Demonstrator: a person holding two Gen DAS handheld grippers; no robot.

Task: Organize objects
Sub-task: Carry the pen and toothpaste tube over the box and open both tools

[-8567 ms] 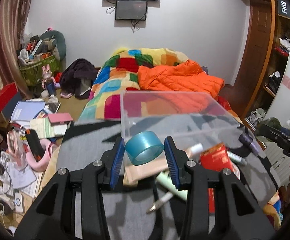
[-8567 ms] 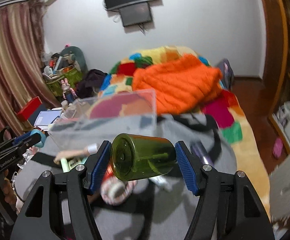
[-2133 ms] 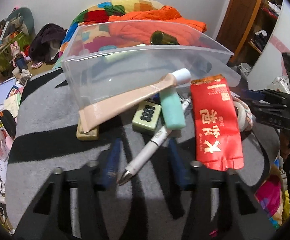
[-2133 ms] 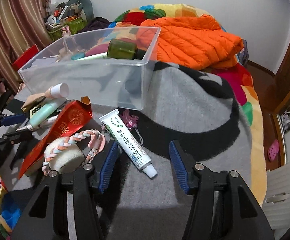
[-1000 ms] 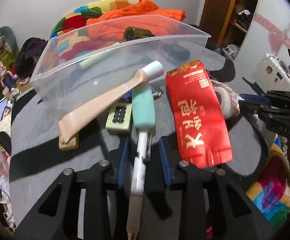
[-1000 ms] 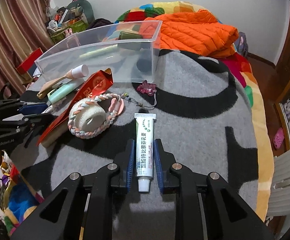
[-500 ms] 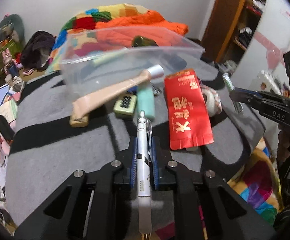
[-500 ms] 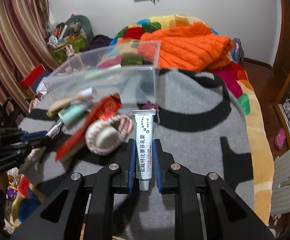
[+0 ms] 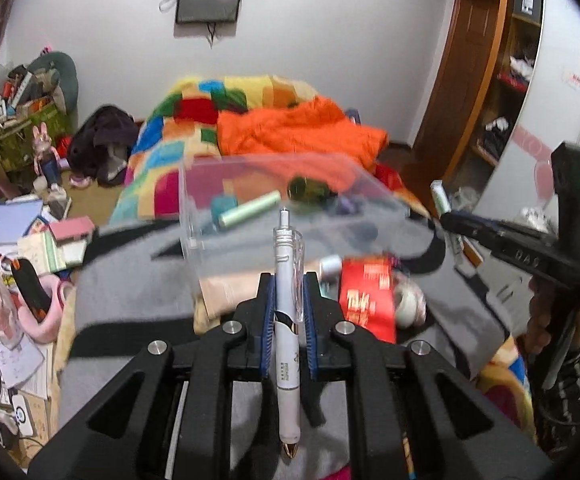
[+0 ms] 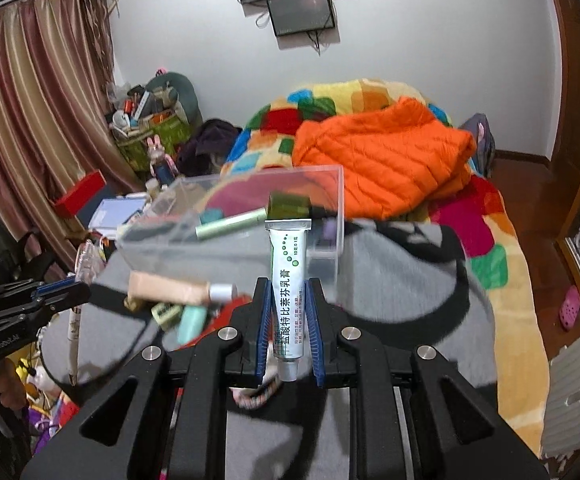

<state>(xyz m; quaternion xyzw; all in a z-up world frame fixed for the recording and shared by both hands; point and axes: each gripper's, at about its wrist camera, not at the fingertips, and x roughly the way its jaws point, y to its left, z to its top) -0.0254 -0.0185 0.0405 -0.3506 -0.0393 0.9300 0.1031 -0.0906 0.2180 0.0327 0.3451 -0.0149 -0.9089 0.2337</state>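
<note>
My left gripper [image 9: 288,280] is shut on a white pen [image 9: 287,292], held upright above the grey blanket. My right gripper [image 10: 287,286] is shut on a white ointment tube [image 10: 287,288] with green print. Both are lifted in front of the clear plastic bin [image 9: 193,216], which also shows in the right wrist view [image 10: 330,216]. The bin holds a green bottle [image 9: 310,190], a pale green tube [image 9: 249,210] and a teal tape roll [image 9: 221,204]. The other gripper shows at the side of each view, the right one [image 9: 446,220] and the left one [image 10: 77,292].
On the blanket in front of the bin lie a beige tube [image 10: 169,290], a mint tube [image 10: 189,322], a red packet [image 9: 366,300] and a braided rope ring [image 9: 408,304]. An orange jacket [image 10: 382,156] lies on the bed behind. Clutter covers the floor at left [image 9: 21,248].
Both grippers have risen from the blanket with the pen and the ointment tube and now sit closer to the bin's front wall. The views tilted up toward the room.
</note>
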